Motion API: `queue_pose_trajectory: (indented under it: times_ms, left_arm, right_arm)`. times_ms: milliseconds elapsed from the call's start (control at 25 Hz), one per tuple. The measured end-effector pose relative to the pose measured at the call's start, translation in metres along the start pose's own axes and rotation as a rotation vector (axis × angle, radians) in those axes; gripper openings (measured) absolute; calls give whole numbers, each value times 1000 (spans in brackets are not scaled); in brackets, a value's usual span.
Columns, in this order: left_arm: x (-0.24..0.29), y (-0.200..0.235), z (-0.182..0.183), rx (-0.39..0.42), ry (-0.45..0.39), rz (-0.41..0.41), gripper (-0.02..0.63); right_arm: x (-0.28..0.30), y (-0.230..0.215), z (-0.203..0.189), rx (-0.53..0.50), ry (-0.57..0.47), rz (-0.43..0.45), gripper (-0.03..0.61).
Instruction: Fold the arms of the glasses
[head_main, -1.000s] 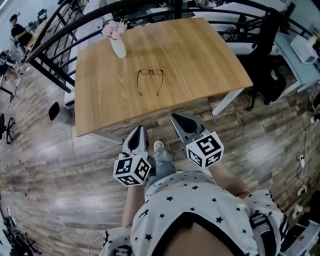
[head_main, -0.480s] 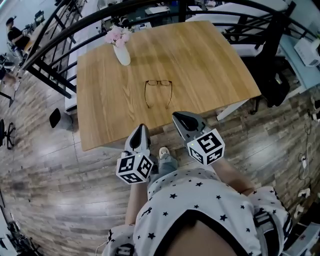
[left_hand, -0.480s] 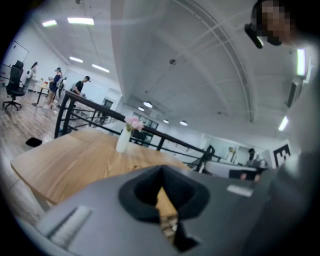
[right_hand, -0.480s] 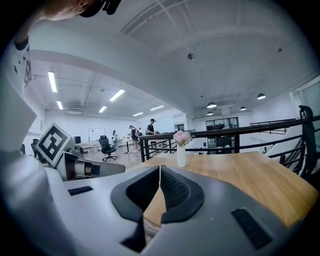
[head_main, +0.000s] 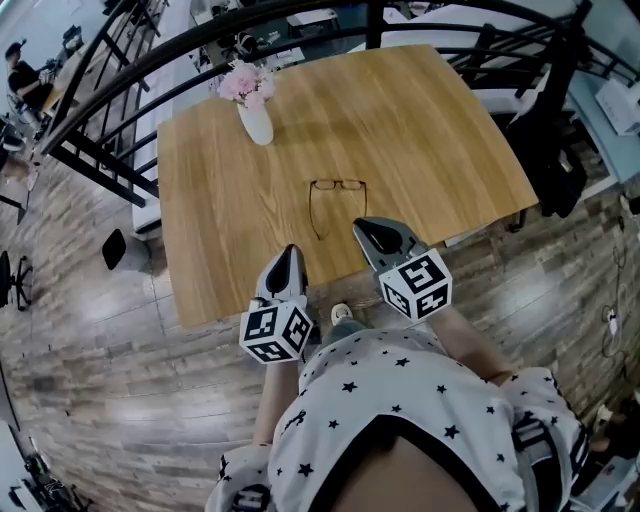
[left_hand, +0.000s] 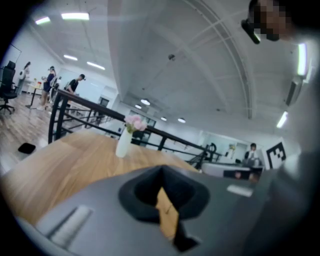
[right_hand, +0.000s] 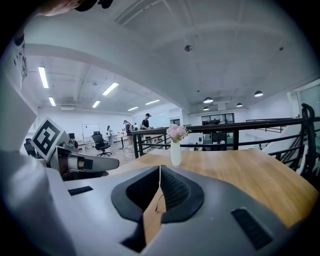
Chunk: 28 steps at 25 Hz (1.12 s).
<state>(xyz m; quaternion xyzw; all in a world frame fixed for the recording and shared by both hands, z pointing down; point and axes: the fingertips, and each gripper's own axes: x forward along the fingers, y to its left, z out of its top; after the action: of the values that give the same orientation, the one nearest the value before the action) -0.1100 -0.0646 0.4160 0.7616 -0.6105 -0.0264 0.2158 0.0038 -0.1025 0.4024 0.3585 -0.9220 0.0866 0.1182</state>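
Note:
The glasses (head_main: 337, 203) have a thin dark frame and lie on the wooden table (head_main: 430, 130) near its front edge, arms unfolded and pointing towards me. My right gripper (head_main: 362, 226) is shut and empty, its tip just right of the right arm's end. My left gripper (head_main: 290, 254) is shut and empty too, at the table's edge, left of and behind the glasses. In the right gripper view the jaws of my right gripper (right_hand: 159, 168) meet at the tip, and a sliver of the glasses (right_hand: 158, 201) shows through the gap below. In the left gripper view my left gripper (left_hand: 161, 170) hides the glasses.
A white vase of pink flowers (head_main: 255, 112) stands at the table's far left; this vase (right_hand: 175, 150) is also ahead in the right gripper view. A black railing (head_main: 130, 60) runs behind the table. The person's legs and shoe (head_main: 341, 314) are below the grippers.
Both grippers and the person have come forward to the table; the tips now reach its front edge by the glasses. The glasses lie where they were.

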Motion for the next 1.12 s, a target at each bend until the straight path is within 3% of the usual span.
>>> queue_pose_trajectory:
  times_ms: [640, 1120]
  left_arm:
    - [79, 26, -5, 22, 115, -95, 6]
    - [114, 31, -23, -1, 153, -42, 6]
  right_arm:
    - [75, -58, -21, 56, 94, -72, 18]
    - [106, -108, -44, -134, 225, -49, 18]
